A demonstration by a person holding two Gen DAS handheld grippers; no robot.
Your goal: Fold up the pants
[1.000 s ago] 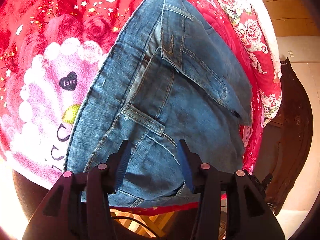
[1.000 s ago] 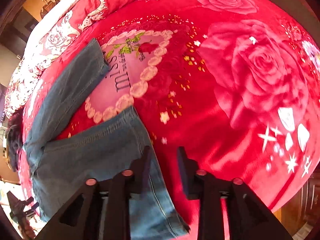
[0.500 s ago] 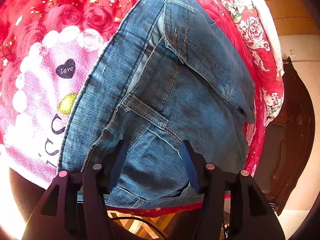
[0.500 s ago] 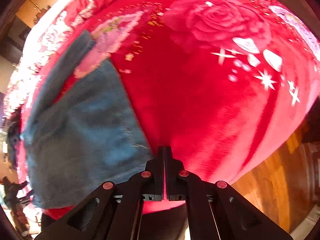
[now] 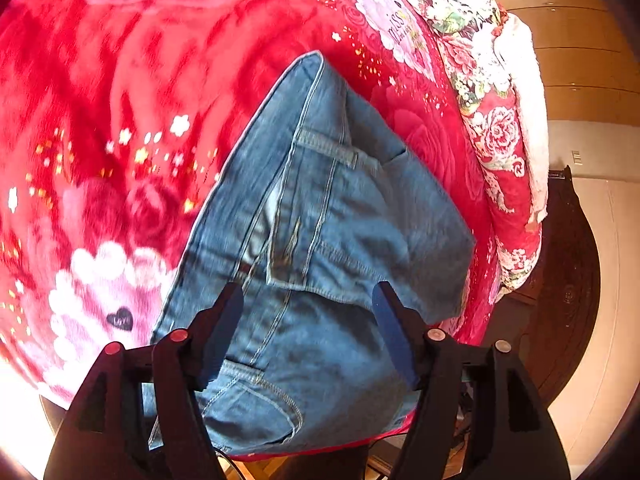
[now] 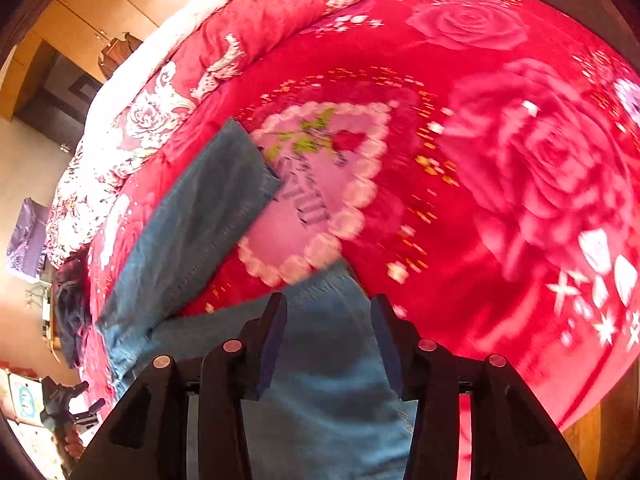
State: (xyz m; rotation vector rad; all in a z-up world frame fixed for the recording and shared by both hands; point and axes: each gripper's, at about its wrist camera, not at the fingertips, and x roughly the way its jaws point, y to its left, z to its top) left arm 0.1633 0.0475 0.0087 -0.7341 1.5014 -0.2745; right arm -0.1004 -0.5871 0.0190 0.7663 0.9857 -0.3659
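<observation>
A bed covered by a red rose-print blanket (image 5: pixel 140 80), with wooden wardrobes behind. The blue jeans (image 5: pixel 320 240) lie on it near the front edge, the seat part doubled over itself while two legs (image 6: pixel 192 220) spread apart in a V. The left gripper (image 5: pixel 308 332) and right gripper (image 6: pixel 328 340) hang over the denim, jaws opening, pads pressing nothing. Judged early: legs not yet laid together, lengthwise folds remain.

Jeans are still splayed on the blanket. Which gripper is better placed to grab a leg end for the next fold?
Probably the right gripper: its opening jaws hover over one leg of the jeans, near its hem. The left gripper, also opening, hangs over the waist and pockets.
</observation>
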